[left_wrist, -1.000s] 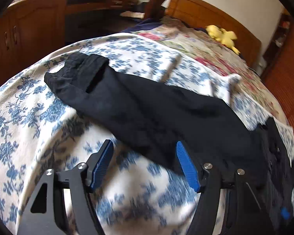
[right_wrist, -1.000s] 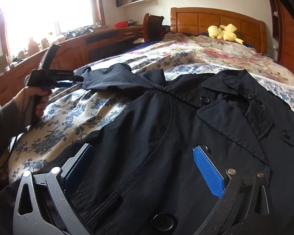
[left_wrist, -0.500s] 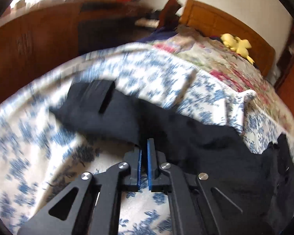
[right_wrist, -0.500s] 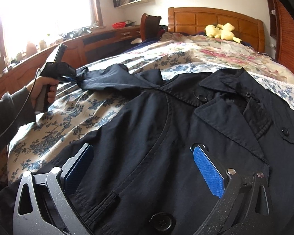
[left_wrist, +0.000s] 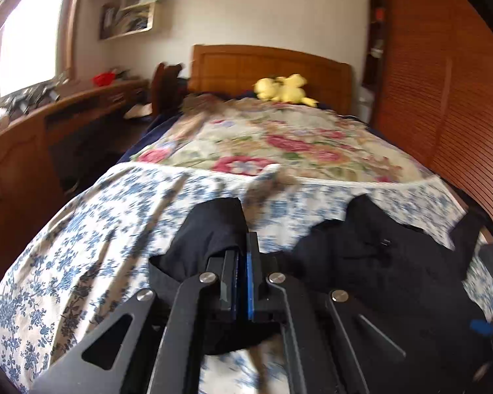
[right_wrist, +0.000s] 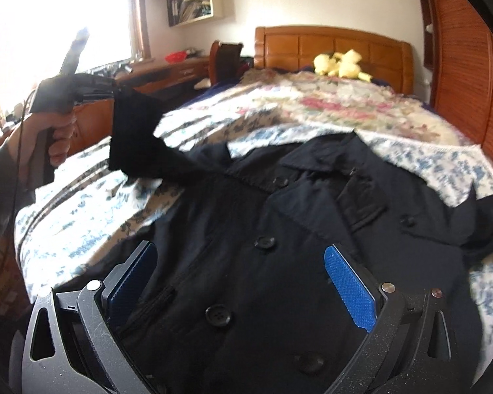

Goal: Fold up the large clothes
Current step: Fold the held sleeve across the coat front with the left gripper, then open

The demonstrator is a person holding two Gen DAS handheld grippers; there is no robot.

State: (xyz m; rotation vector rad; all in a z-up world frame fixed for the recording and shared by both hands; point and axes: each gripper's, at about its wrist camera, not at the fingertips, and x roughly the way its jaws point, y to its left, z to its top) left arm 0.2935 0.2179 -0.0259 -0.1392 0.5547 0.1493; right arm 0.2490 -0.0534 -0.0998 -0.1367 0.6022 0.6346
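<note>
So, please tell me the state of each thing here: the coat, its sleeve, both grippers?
Coat: spread on bed, front up, buttoned.
Sleeve: lifted off the bed, hanging from left gripper.
Left gripper: shut on sleeve.
Right gripper: open above coat front, holding nothing.

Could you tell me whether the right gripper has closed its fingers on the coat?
No, the right gripper is wide open, its blue fingers standing apart above the black coat without pinching any fabric.

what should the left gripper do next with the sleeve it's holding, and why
Probably carry the sleeve across and lay it on the coat's front. The left gripper is shut on the cuff and holds it above the bedspread, while the coat lies flat, buttons up. The right gripper hangs open over it.
</note>
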